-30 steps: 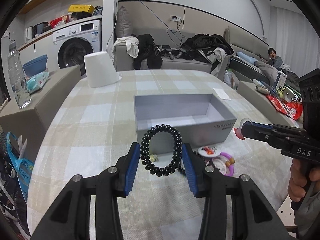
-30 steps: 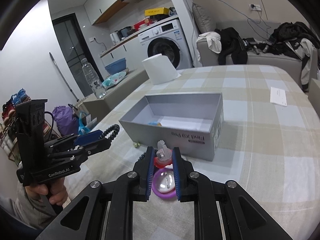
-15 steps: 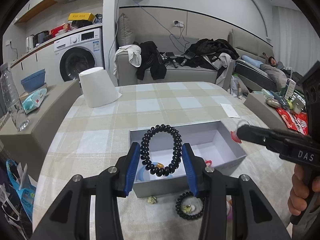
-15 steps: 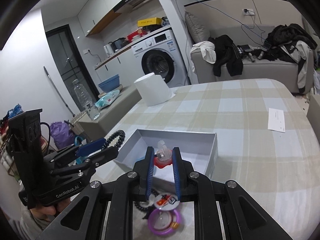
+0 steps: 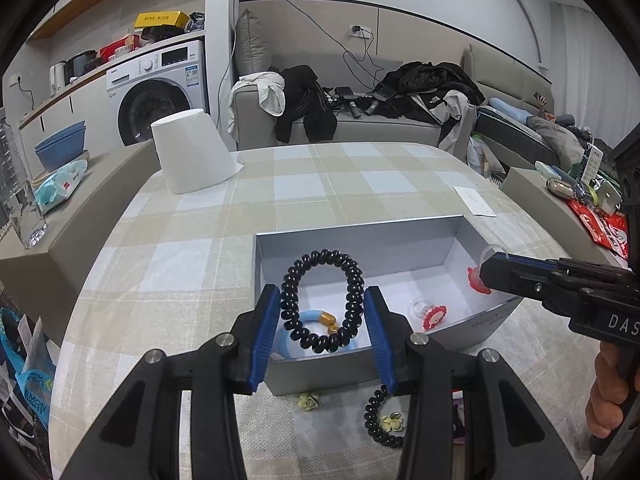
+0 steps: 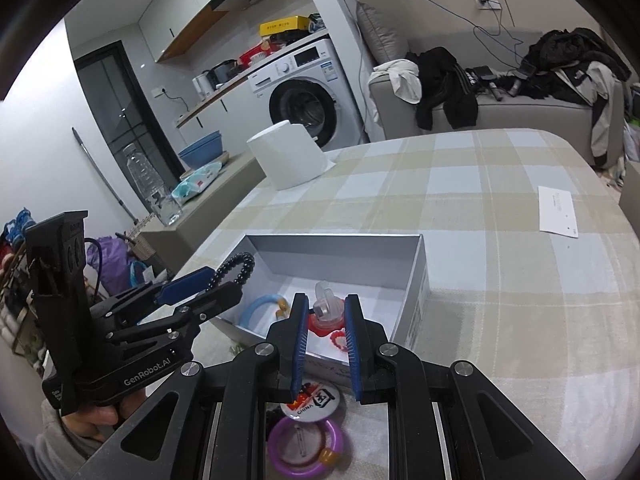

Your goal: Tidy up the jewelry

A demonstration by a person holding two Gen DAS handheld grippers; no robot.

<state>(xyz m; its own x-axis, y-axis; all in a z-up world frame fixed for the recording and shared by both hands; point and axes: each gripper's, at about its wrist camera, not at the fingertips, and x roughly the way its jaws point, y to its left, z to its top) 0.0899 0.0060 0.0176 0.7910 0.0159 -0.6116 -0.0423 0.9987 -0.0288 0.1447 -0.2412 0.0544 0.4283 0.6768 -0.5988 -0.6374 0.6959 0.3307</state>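
The left claw [image 5: 322,316] gripped a black spiral bracelet [image 5: 322,300] between its blue pads, held over the near-left part of the open grey box [image 5: 360,240] on the checked worktop [image 5: 320,184]. The right claw [image 6: 326,320] was clenched on a clear-and-red ring [image 6: 325,312] above the box's near-right corner.

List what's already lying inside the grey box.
Inside the grey box: a blue ring with amber beads and a red flower ring. The held black coil bracelet and the jaws cover part of the floor.
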